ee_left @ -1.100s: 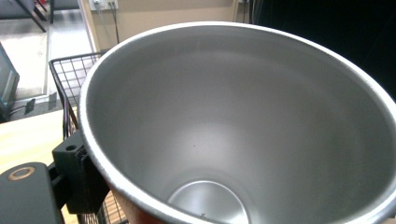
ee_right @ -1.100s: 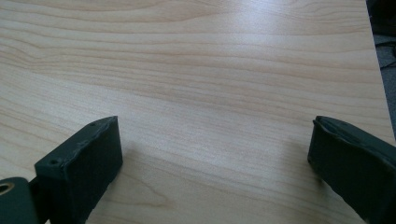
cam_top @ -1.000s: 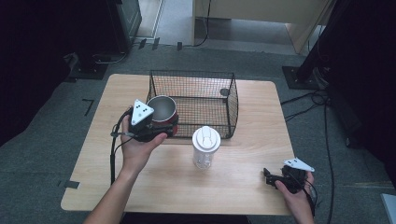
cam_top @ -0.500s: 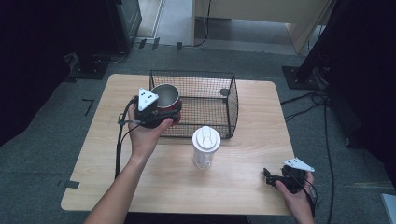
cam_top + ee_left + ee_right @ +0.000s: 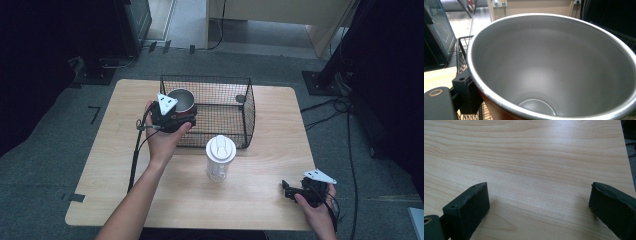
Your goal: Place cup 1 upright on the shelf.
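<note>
Sitting clamped in the left claw [image 5: 176, 116], red steel cup [image 5: 181, 101] over the wire basket's [image 5: 248, 107] corner

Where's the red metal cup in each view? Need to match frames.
High view: red metal cup sits upper left of centre, held by the left hand-held gripper at the wire basket's left end.
Left gripper view: cup's steel interior up close.
Right gripper view: not in it; bare table.
Shared landmark: the basket mesh.

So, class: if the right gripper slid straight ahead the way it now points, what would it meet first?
Probably nothing. The right gripper lies open on the pale wooden table, pointing left along its near edge. Bare wood lies ahead; the white-lidded clear plastic cup seems to stand farther back, though depth is unclear.
</note>
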`<state>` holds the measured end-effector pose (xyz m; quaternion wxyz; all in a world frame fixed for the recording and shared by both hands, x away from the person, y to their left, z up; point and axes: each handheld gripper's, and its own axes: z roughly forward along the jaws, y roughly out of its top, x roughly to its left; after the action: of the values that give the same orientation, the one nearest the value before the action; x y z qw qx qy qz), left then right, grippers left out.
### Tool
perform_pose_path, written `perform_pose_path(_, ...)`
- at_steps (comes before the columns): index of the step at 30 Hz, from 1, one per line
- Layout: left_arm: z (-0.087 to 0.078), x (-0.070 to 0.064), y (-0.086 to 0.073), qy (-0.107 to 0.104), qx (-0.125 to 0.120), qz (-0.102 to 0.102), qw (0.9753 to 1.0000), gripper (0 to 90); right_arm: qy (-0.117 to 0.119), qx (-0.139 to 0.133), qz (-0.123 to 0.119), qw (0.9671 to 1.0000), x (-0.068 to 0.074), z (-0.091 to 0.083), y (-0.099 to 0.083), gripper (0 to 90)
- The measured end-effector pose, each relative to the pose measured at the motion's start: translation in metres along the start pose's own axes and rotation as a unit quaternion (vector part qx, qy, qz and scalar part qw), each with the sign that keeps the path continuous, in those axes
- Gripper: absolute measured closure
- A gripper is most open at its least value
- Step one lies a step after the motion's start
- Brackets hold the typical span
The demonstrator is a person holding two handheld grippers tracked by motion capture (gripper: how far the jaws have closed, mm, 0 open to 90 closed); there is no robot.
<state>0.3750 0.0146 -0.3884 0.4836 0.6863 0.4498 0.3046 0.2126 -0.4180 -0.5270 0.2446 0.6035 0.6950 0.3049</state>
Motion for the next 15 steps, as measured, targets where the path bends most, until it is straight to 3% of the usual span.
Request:
perform_pose_path(9,0.014,-0.003,-0.009,0.014,0.016,0.004,0.9998,7.3,0.0,0.0,0.0,1.0,0.0,0.0,0.0,2.8)
perform_pose_path(15,0.022,-0.005,-0.015,0.012,0.029,0.006,0.9995,7.3,0.0,0.0,0.0,1.0,0.0,0.0,0.0,2.8)
